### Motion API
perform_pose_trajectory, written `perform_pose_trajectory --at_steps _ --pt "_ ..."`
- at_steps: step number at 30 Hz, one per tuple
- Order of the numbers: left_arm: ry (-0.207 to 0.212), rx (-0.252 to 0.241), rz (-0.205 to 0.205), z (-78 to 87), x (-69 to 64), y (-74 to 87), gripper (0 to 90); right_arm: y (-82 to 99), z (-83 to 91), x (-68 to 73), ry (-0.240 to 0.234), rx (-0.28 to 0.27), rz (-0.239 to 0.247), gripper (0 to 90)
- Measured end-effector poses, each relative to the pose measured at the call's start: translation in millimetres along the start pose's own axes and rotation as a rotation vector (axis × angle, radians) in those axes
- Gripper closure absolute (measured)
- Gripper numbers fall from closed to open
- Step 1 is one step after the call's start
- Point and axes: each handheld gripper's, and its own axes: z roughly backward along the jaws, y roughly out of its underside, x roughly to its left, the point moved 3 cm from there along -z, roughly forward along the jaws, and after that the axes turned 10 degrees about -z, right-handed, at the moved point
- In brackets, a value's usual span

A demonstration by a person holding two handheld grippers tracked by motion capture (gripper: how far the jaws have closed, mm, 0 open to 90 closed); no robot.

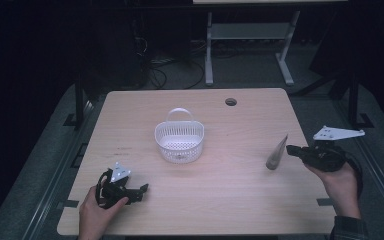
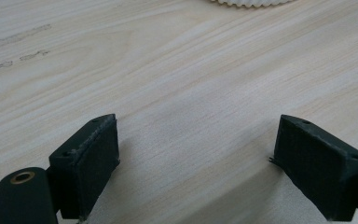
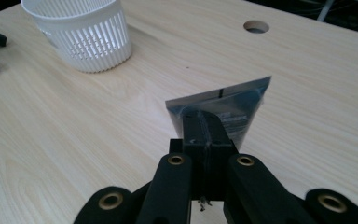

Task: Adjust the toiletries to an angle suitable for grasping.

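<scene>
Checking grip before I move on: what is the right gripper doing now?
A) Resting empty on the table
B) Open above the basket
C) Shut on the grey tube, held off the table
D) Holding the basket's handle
C: the right gripper has its jaws pressed together on the grey tube, which the high view shows lifted beside the hand, well right of the white basket.

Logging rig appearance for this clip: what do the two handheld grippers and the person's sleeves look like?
Both the left gripper and right gripper are black, each topped by a grey three-cornered plate. Their jaws are blocky black pads with brass-coloured pivot rings behind. A black cable loops beside the left one. A dark cuff covers the right wrist.
</scene>
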Motion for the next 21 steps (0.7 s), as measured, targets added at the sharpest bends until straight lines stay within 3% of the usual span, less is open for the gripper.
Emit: perform_pose_trajectory --at_steps 8,21 --pt "0.000 0.000 0.000 0.0 0.0 0.0 12.9 3.0 -10.7 3.8 -0.020 0.029 0.006 89.8" --pt "0.000 0.000 0.000 0.0 0.0 0.0 12.8 2.1 -15.0 7.5 -0.025 0.031 0.011 89.8"
